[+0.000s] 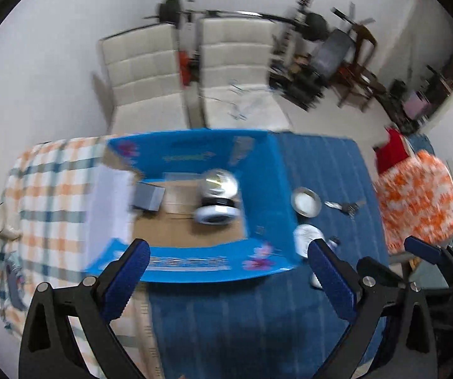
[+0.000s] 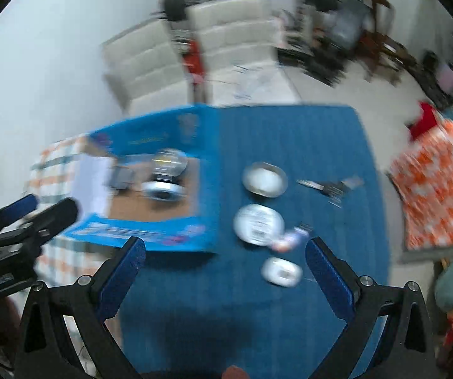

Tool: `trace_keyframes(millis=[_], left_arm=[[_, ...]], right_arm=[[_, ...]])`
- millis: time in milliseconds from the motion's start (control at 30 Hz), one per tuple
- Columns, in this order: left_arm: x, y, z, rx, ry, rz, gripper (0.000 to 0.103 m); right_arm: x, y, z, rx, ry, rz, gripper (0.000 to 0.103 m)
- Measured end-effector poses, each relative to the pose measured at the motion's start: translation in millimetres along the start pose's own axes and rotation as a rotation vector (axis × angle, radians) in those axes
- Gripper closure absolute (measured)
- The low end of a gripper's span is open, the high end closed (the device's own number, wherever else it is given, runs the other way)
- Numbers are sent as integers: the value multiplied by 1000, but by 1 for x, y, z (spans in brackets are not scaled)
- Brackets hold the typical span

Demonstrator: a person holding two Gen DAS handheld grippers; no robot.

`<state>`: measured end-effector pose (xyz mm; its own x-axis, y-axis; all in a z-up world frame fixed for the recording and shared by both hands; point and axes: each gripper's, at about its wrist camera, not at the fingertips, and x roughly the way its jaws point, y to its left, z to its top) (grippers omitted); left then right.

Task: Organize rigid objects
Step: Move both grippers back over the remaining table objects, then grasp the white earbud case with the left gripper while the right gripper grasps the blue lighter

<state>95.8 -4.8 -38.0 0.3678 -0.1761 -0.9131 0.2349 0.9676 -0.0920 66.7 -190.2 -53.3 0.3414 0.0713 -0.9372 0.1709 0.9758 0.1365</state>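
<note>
An open blue cardboard box stands on the table and holds a shiny round container, a white ring-shaped object and a small grey box. To its right on the blue mat lie a steel bowl, a white round lid, a small white case, a small bottle and keys. My left gripper is open above the box's near wall. My right gripper is open above the mat.
A checked cloth covers the table's left part. Two white chairs stand behind the table, with gym equipment beyond. An orange patterned cushion lies right of the table. Both views are motion-blurred.
</note>
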Motion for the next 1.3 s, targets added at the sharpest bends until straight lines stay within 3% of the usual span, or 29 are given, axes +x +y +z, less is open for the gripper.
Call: trace_keyframes(millis=[167, 433, 533, 700, 733, 767, 800, 900, 1033, 1200, 1300], left_arm=[[62, -76, -17, 101, 105, -60, 0], [159, -162, -57, 168, 262, -90, 1], [183, -176, -69, 183, 302, -98, 16], [231, -190, -86, 189, 413, -76, 24], [237, -191, -89, 187, 427, -70, 31], [242, -192, -91, 191, 436, -61, 47], [245, -193, -93, 202, 440, -52, 48], [238, -195, -95, 217, 418, -48, 49], [224, -170, -97, 130, 395, -23, 49], [219, -139, -104, 35, 405, 1, 49], [214, -130, -103, 3, 392, 6, 49]], right_arm=[[39, -102, -29, 147, 109, -116, 0], [94, -210, -76, 309, 218, -147, 1], [110, -229, -82, 324, 237, -150, 1], [124, -237, -78, 304, 247, -143, 1], [126, -234, -75, 294, 248, -142, 1], [128, -232, -74, 288, 250, -140, 1], [129, -230, -72, 285, 251, -135, 1], [135, -223, -65, 294, 251, -108, 1], [152, -204, -46, 346, 234, -14, 5], [202, -166, -21, 365, 291, 52, 29], [221, -153, -13, 397, 291, 56, 31]])
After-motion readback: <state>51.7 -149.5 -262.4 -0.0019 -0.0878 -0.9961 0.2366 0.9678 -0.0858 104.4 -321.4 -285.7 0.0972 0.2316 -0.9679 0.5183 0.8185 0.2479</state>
